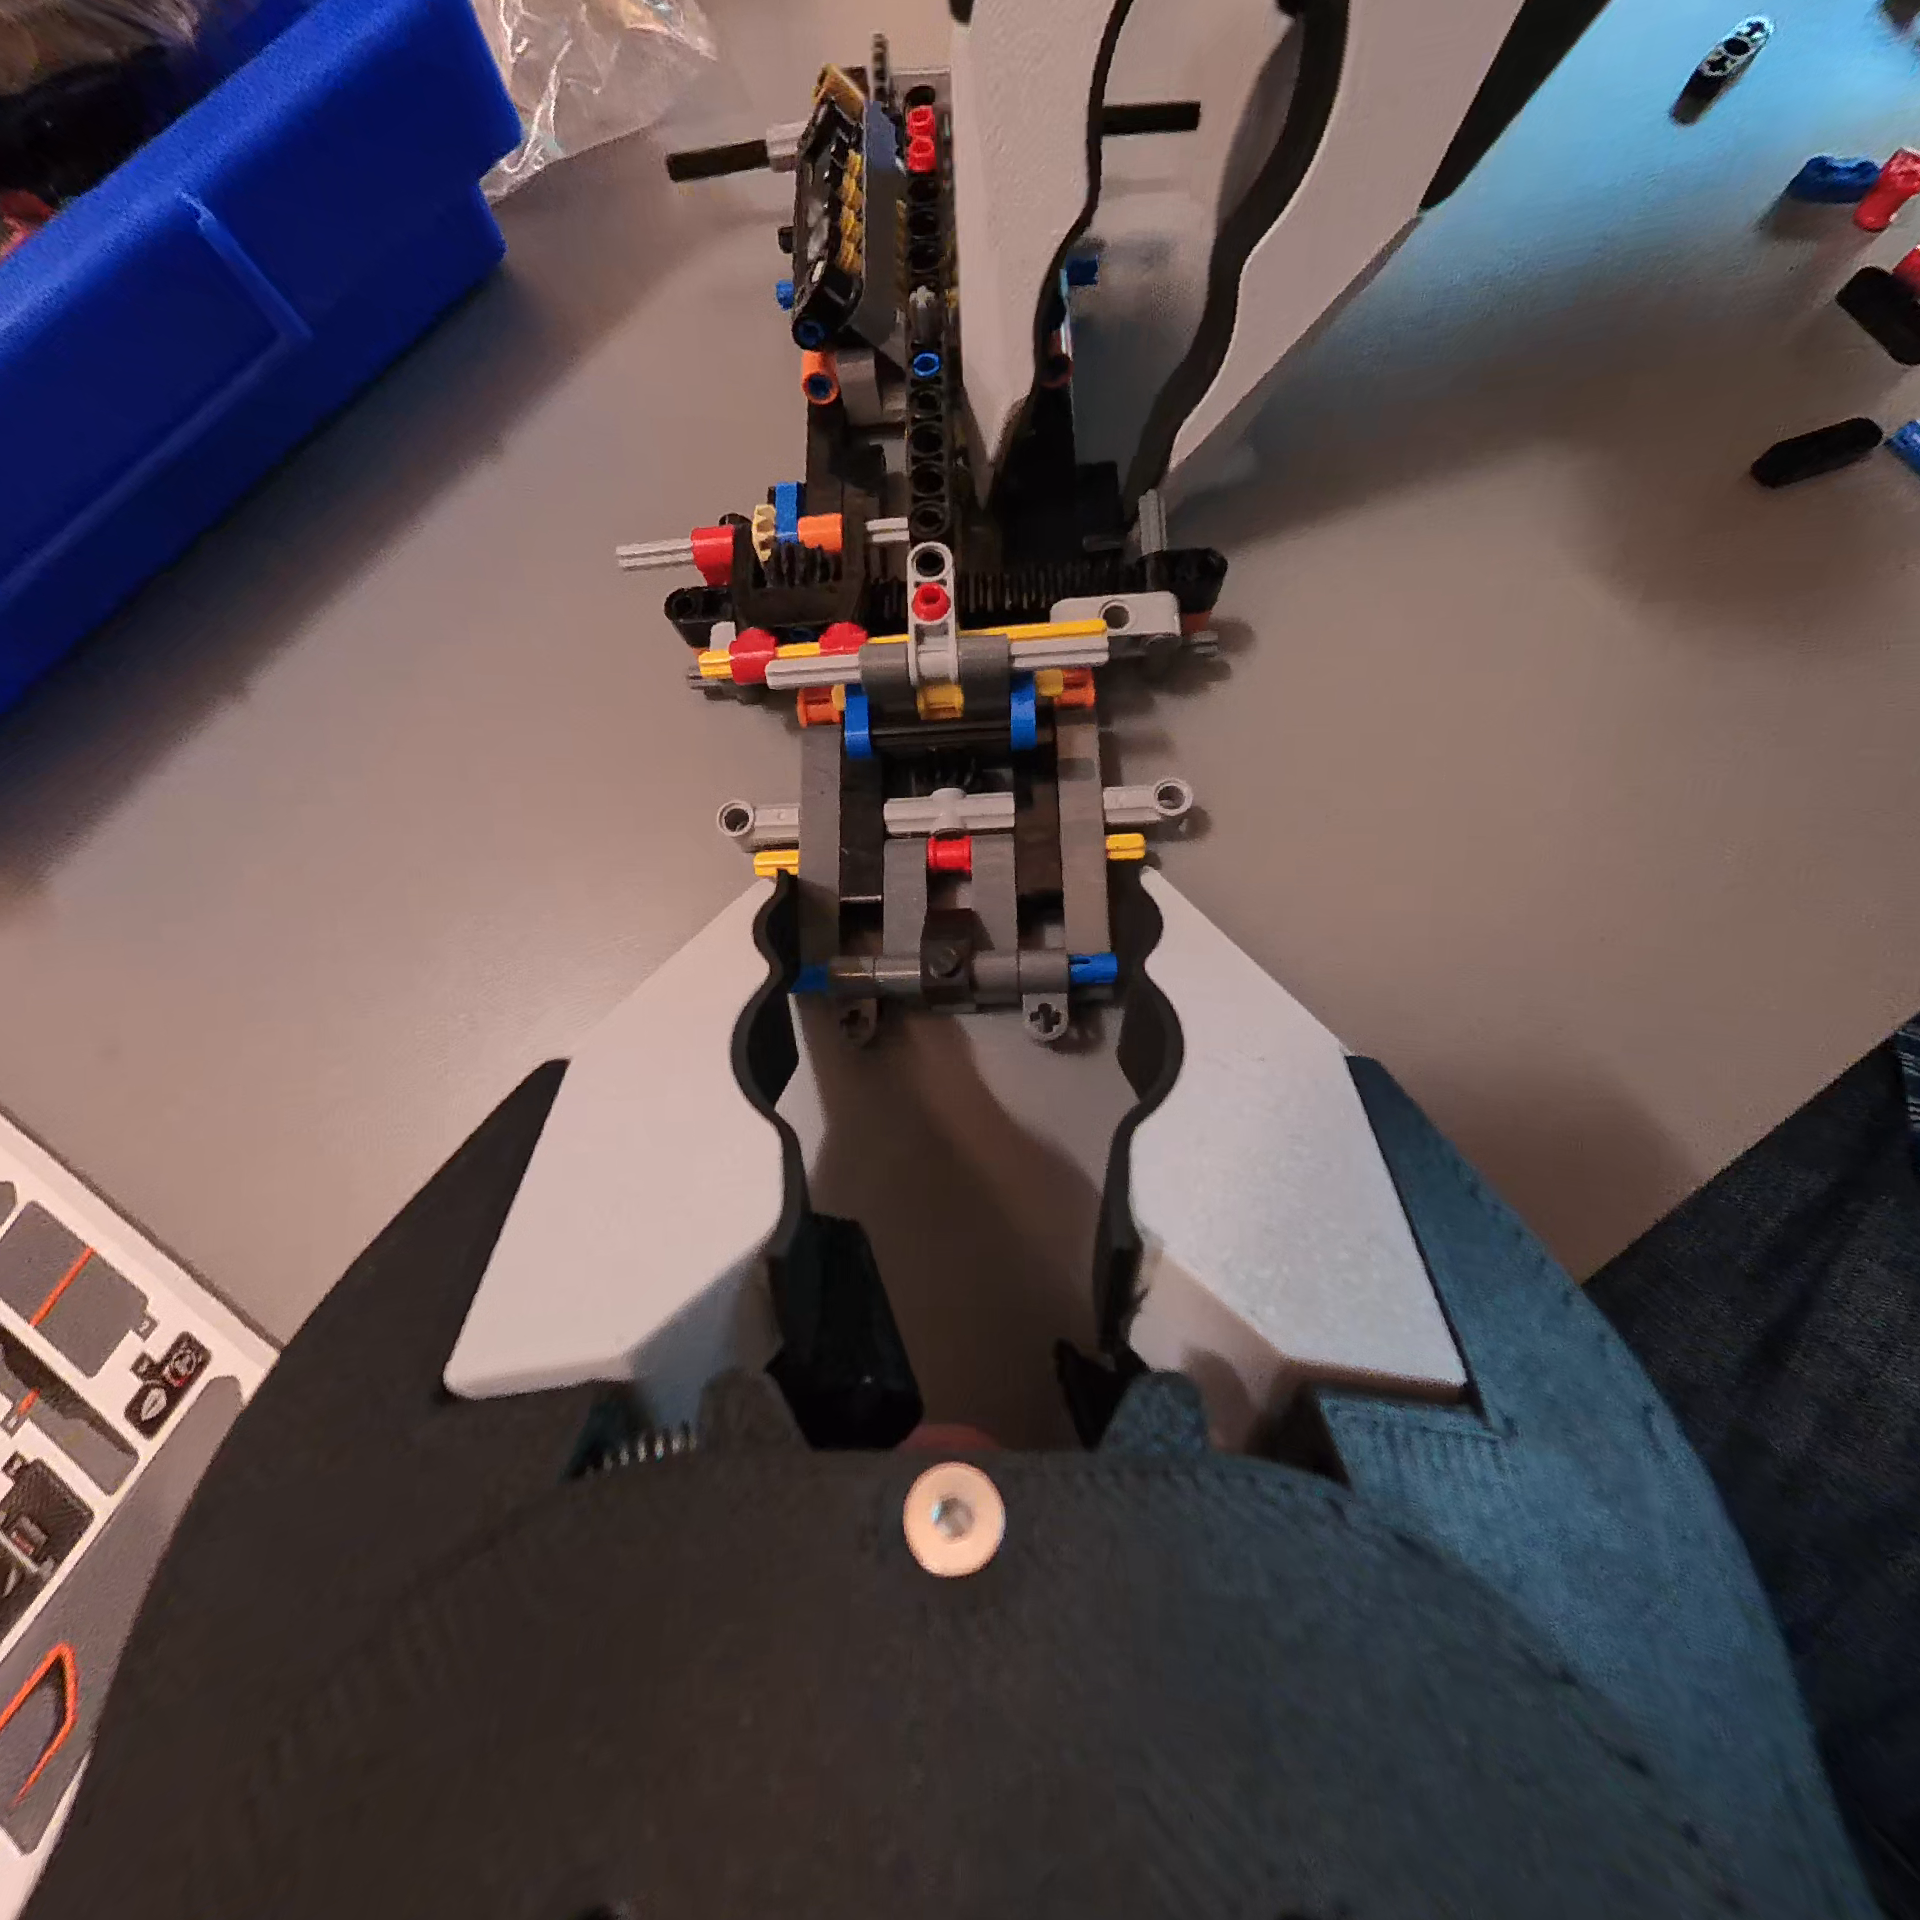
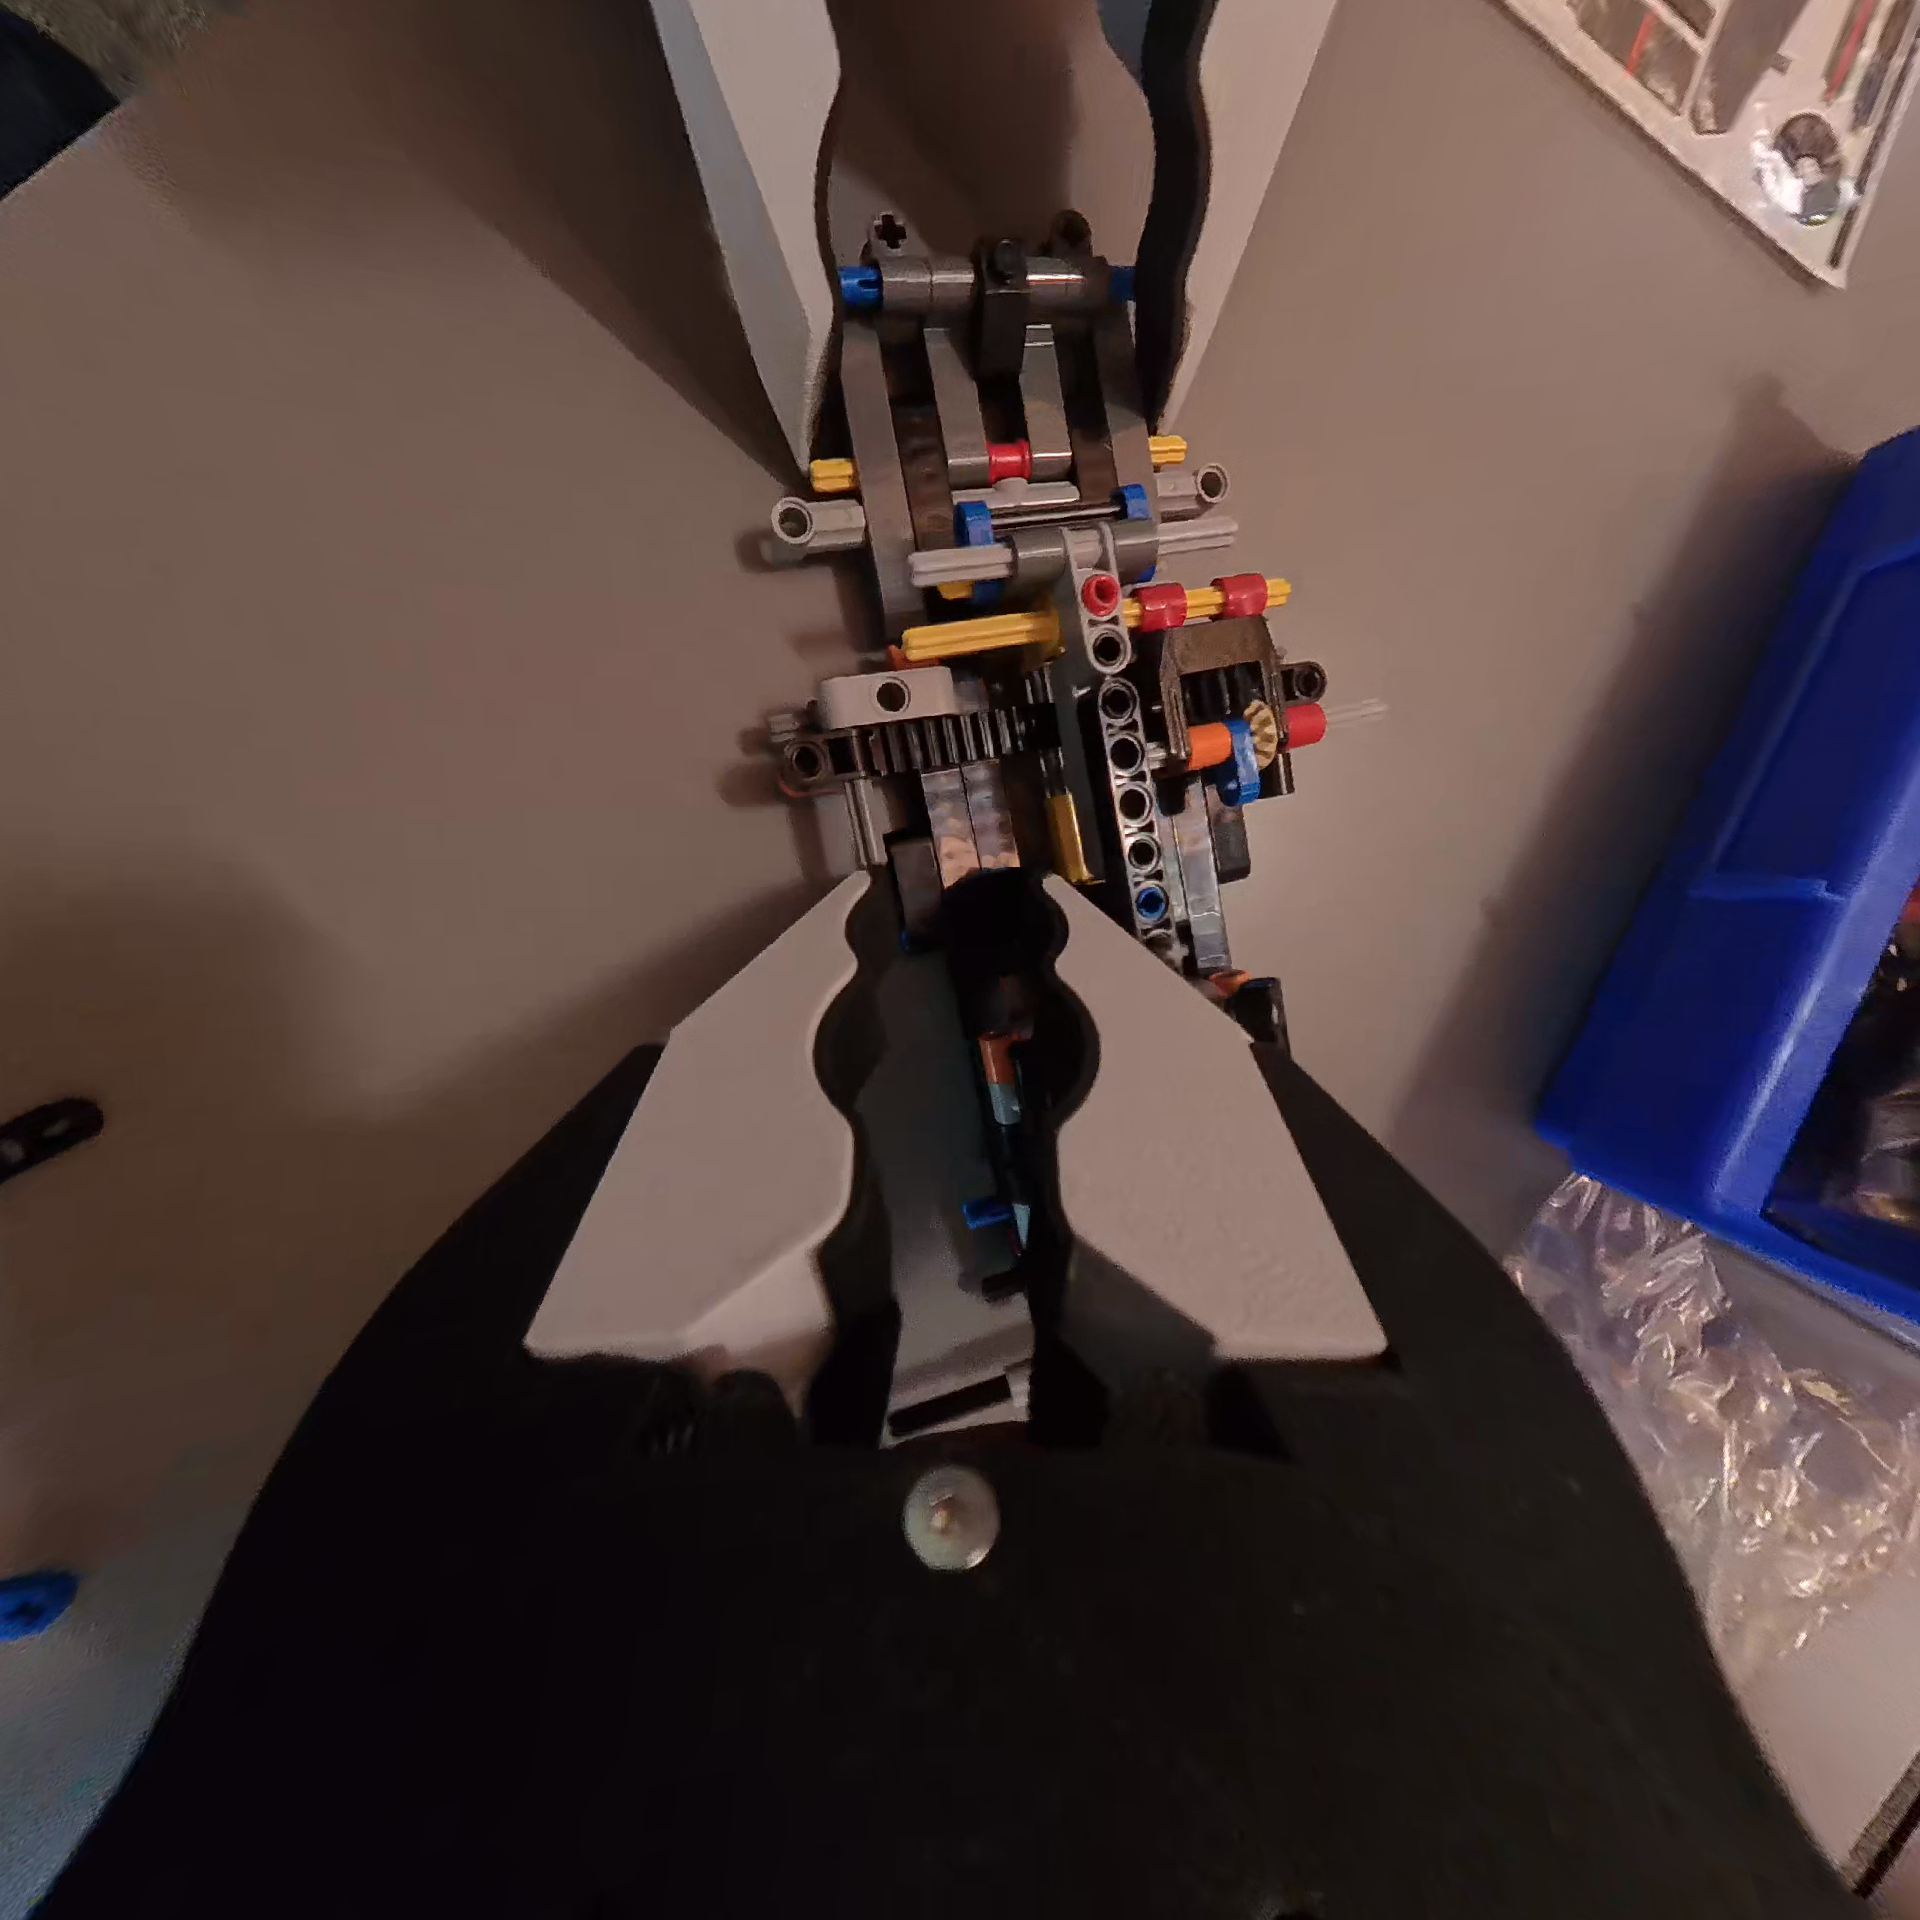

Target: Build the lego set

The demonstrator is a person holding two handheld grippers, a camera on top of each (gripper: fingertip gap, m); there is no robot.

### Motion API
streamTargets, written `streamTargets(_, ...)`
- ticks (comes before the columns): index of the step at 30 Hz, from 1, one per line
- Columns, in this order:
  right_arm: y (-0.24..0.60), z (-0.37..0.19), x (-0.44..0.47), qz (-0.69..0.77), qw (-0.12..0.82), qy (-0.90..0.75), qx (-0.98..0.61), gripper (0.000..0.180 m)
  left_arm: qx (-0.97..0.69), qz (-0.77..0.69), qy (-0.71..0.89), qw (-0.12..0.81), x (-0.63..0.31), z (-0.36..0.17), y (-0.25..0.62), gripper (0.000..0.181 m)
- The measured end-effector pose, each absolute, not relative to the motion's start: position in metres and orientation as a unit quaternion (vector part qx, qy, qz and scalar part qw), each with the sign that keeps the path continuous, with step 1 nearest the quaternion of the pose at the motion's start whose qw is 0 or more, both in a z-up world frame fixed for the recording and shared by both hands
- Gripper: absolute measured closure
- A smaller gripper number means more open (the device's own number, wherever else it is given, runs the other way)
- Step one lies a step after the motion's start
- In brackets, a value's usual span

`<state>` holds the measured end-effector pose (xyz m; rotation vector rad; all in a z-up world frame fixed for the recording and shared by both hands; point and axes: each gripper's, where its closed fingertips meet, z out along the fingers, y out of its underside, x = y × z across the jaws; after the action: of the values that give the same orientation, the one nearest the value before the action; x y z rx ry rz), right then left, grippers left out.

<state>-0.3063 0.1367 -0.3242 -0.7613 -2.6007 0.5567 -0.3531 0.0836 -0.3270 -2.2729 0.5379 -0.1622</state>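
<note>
A long Lego Technic chassis point(image 1: 940, 665) of black, grey, red, yellow and blue parts lies on the grey table point(image 1: 1507, 779). My left gripper point(image 1: 958, 894) is shut on its near end, one finger on each side of the dark grey frame. My right gripper point(image 1: 1070, 478) comes in from the far side and clamps the chassis's far section. In the right wrist view the right gripper point(image 2: 956, 894) is shut on the black part of the chassis point(image 2: 1039, 665). The left gripper point(image 2: 987, 416) holds the opposite end there.
A blue bin point(image 1: 208, 312) stands at the left, also in the right wrist view point(image 2: 1766, 883), beside a clear plastic bag point(image 2: 1714, 1403). A sticker sheet point(image 1: 73, 1455) lies at the near left. Loose red, blue and black pieces point(image 1: 1860, 197) lie at the right. The tips of one gripper are about 8 cm away from the tips of the other.
</note>
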Motion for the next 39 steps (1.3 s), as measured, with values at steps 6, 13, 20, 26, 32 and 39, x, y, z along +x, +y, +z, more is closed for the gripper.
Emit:
streamTargets(6, 0.136, -0.297, -0.280, 0.212, 0.204, -0.914, -0.280, 0.147, -0.894, -0.069, 0.211, 0.388, -0.352, -0.327, 0.084, 0.121)
streamTargets(13, 0.160, -0.262, -0.215, 0.219, 0.242, -0.881, -0.342, 0.149, -0.897, -0.077, 0.212, 0.381, -0.351, -0.329, 0.082, 0.099)
streamTargets(20, 0.174, -0.257, -0.154, 0.223, 0.274, -0.845, -0.402, 0.156, -0.900, -0.079, 0.200, 0.380, -0.354, -0.329, 0.083, 0.105)
streamTargets(26, 0.168, -0.260, -0.130, 0.250, 0.292, -0.825, -0.415, 0.160, -0.900, -0.076, 0.194, 0.383, -0.355, -0.328, 0.084, 0.117)
streamTargets(32, 0.170, -0.263, -0.117, 0.275, 0.307, -0.803, -0.431, 0.160, -0.900, -0.073, 0.191, 0.384, -0.355, -0.328, 0.084, 0.118)
streamTargets(39, 0.173, -0.272, -0.111, 0.294, 0.314, -0.785, -0.446, 0.160, -0.900, -0.080, 0.188, 0.384, -0.355, -0.327, 0.084, 0.121)
